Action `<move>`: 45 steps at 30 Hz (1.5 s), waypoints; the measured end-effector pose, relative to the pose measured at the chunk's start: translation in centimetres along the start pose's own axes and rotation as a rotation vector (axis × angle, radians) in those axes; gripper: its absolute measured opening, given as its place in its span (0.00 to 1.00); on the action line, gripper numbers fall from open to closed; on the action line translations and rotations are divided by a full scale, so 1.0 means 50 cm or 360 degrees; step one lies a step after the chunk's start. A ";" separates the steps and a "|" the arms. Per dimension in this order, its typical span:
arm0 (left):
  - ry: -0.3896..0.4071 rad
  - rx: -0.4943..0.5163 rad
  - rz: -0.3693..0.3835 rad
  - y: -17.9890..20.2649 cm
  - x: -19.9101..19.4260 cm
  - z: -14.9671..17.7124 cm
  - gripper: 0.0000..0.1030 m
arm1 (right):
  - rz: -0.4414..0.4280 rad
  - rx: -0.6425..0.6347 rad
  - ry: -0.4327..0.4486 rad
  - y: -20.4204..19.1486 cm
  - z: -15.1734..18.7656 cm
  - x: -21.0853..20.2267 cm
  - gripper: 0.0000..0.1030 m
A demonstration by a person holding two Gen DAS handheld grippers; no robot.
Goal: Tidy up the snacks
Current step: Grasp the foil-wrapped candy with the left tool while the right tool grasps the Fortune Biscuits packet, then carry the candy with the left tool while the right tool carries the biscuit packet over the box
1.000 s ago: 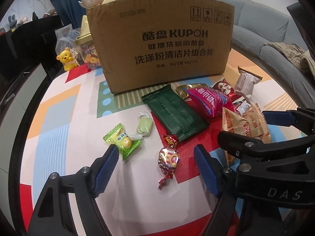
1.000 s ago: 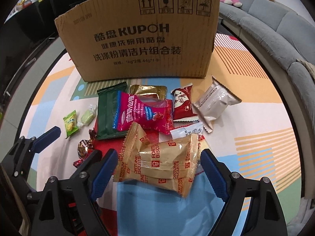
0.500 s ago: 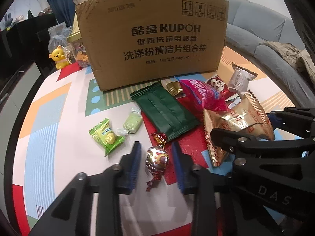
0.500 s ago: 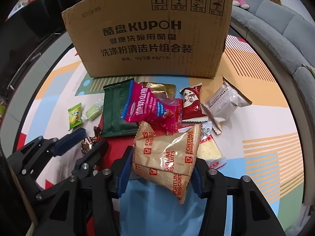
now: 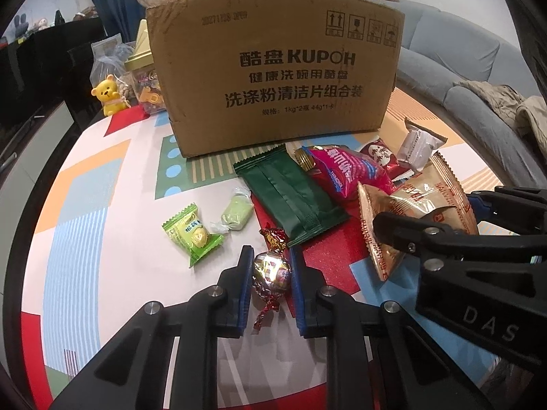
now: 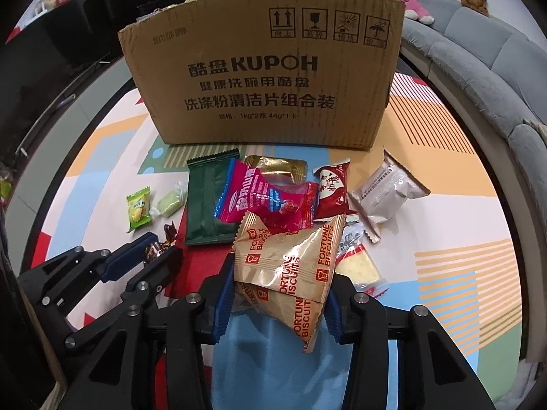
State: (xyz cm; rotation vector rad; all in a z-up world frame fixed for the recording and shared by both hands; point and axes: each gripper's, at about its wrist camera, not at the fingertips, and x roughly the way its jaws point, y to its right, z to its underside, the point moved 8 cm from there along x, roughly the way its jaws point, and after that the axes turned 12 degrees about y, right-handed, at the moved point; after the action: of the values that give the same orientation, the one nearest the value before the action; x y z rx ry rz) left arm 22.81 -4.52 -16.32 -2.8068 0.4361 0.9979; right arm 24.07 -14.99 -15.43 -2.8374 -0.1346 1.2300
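Left wrist view: left gripper [image 5: 270,275] jaws have just been closing, now clamped on a foil candy [image 5: 271,271] near the surface's front edge. Right gripper [image 6: 278,294] jaws likewise closing — now pinching the biscuit packs [image 6: 290,266], which bulge up between the pads. The box [image 6: 263,78] stands toward the far edge, other snacks strewn before it.

Risks, as judged: the candy is round and slick, held only at its belly — may squirt out on lifting. The biscuit packs look like two stacked; the lower could slide free, or the biscuits crack under squeeze. The two grippers sit just beside each other; lifting together may knock them.
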 end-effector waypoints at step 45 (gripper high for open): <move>0.0256 -0.0070 -0.0136 -0.040 -0.119 -0.181 0.21 | 0.0070 -0.0072 0.0432 0.021 -0.172 -0.167 0.45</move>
State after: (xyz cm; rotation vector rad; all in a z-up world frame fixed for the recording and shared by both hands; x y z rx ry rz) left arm 24.44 -3.27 -5.49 -2.9295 0.3119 0.7781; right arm 24.73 -16.94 -3.58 -3.0255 -0.0906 0.8458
